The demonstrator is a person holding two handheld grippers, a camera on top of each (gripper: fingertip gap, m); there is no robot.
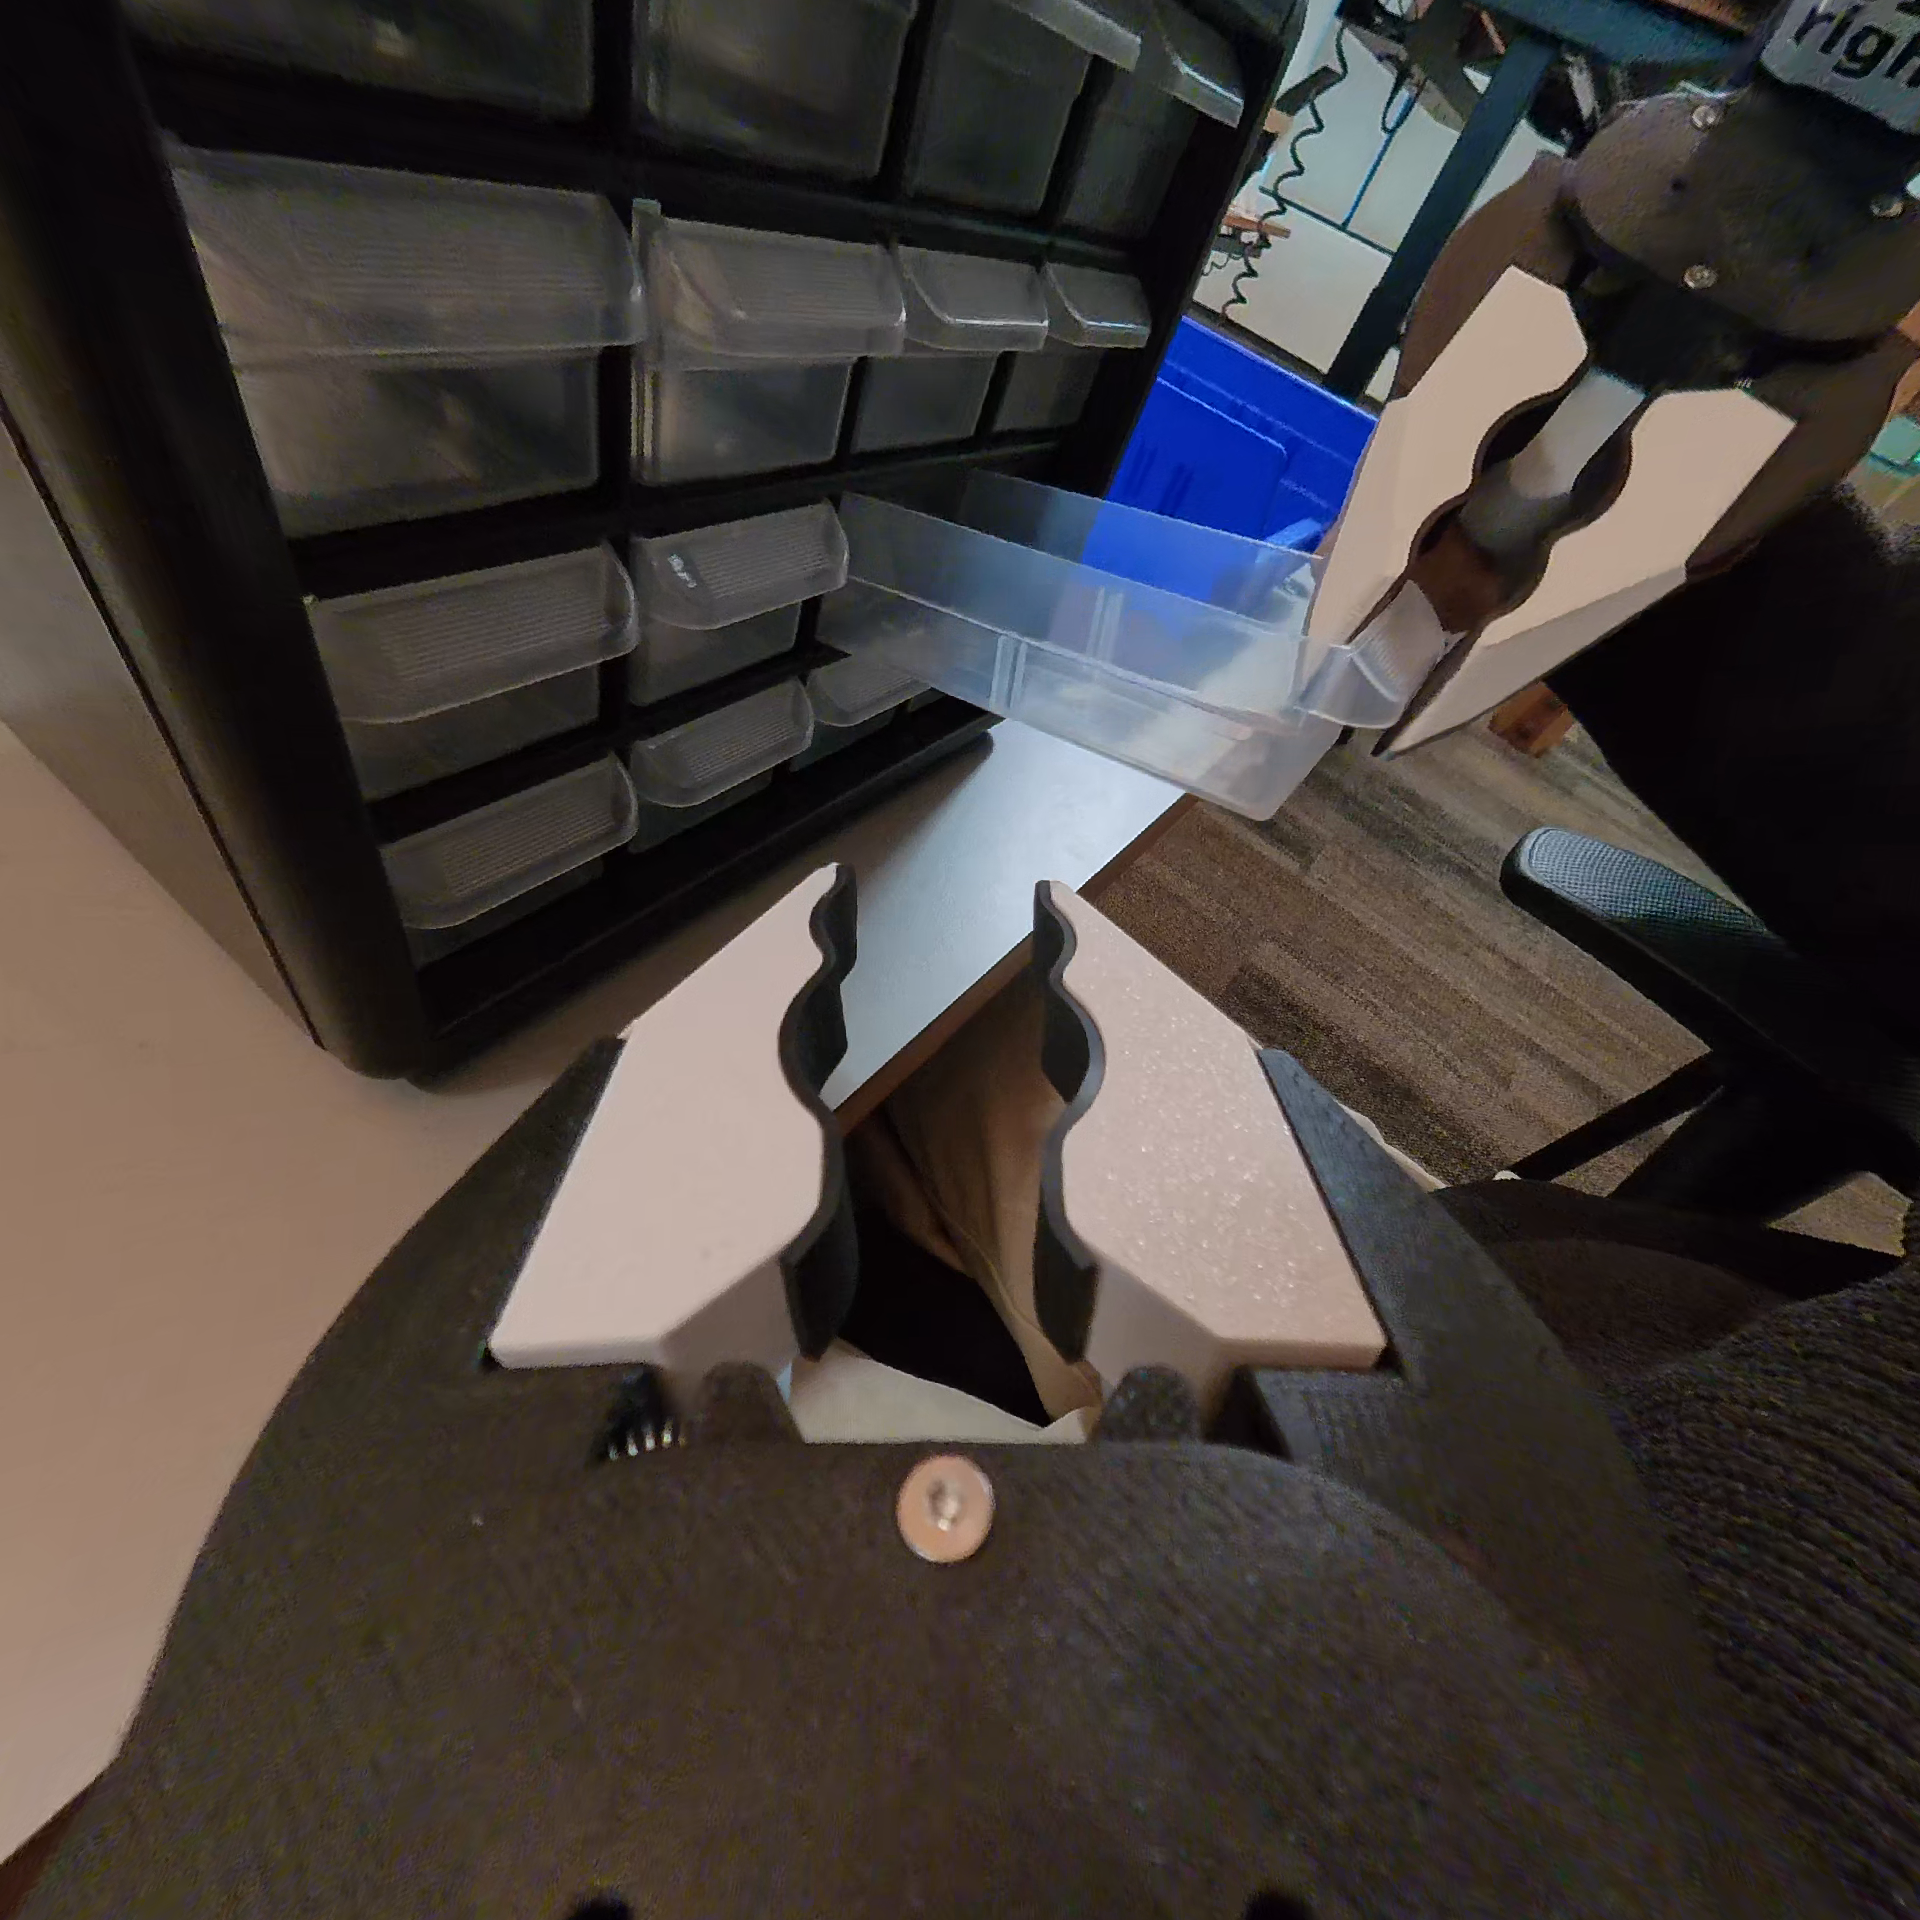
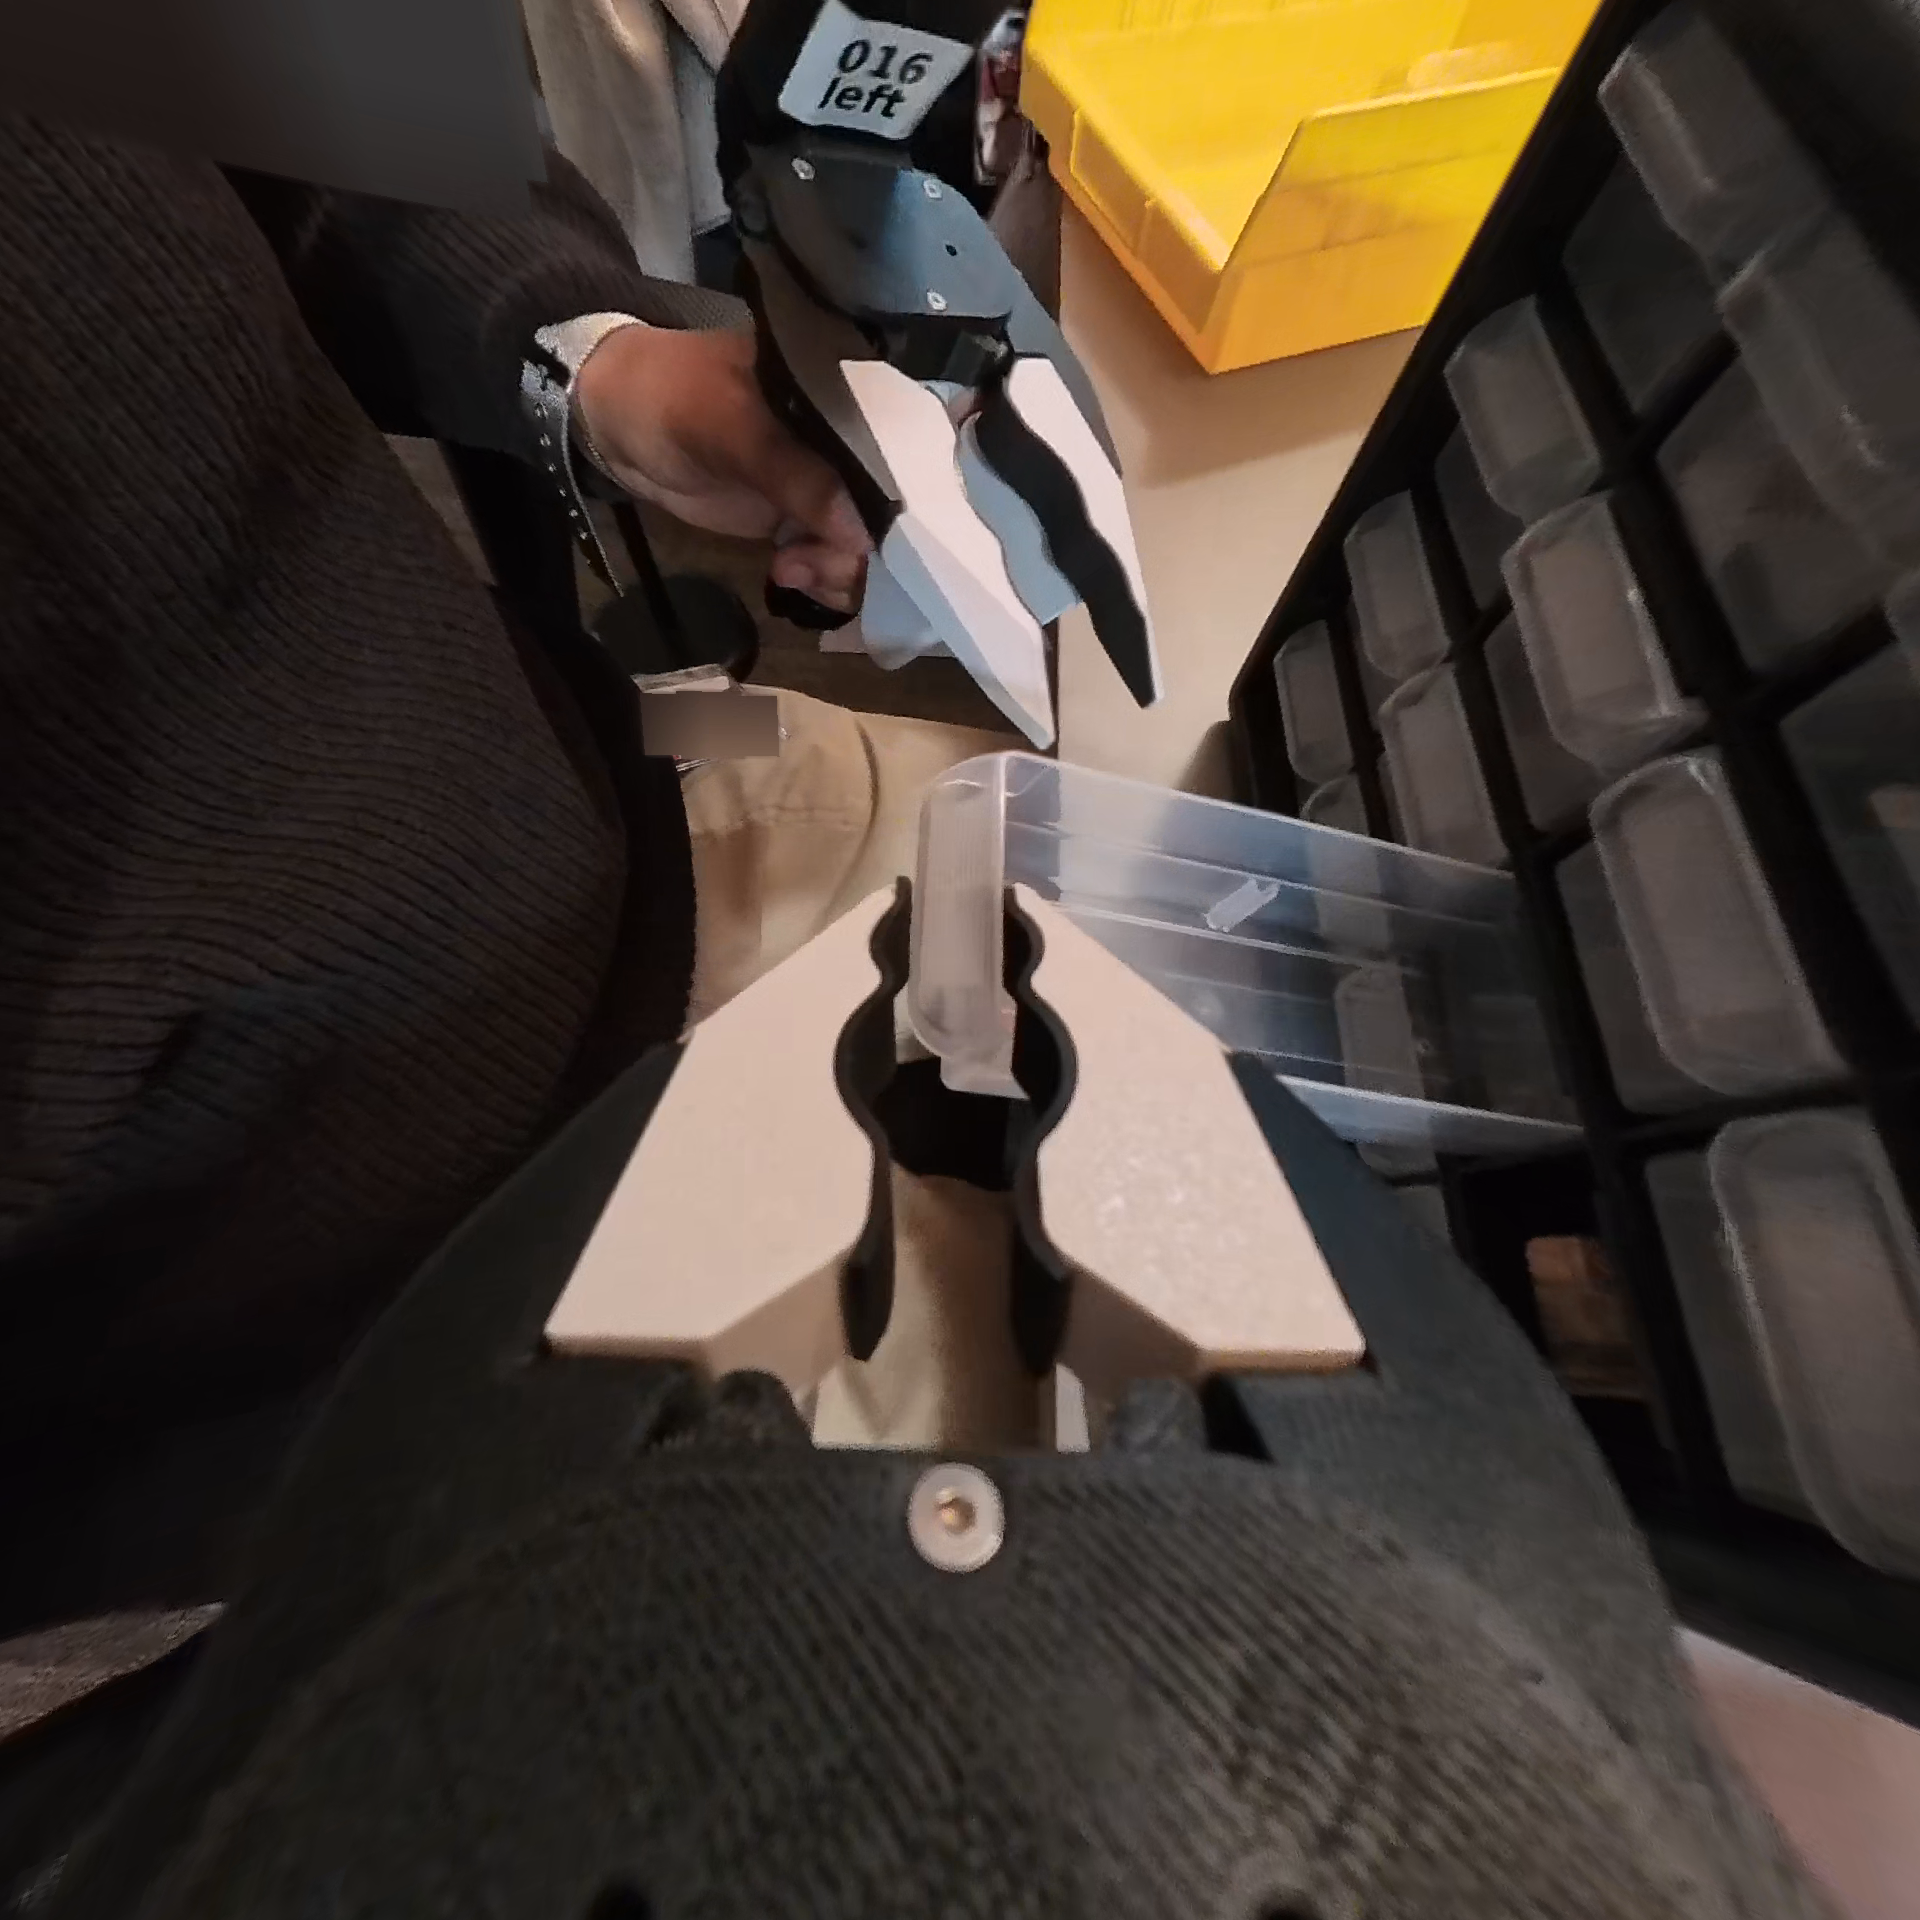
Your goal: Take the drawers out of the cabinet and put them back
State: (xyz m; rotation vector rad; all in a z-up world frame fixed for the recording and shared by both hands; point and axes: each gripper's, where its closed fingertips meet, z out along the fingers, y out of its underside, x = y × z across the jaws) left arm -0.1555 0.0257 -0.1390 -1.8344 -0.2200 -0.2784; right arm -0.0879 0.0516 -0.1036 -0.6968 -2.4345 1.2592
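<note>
One clear drawer [image 1: 1091,644] sticks most of the way out of the black cabinet [image 1: 135,582], lower row, right side; long axis runs straight out from the cabinet face, handle end pointing away, out past the table [image 1: 156,1195] edge. Right gripper [image 2: 956,997] jaws clamped on the drawer's front handle lip. Left gripper [image 1: 935,935] jaws apart w/ nothing btwn, held near the table edge. Other drawers sit closed.

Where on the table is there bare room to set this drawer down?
Bare table lies left of the left gripper, and a strip fronts the cabinet. It is crowded where the right gripper holds the drawer.
</note>
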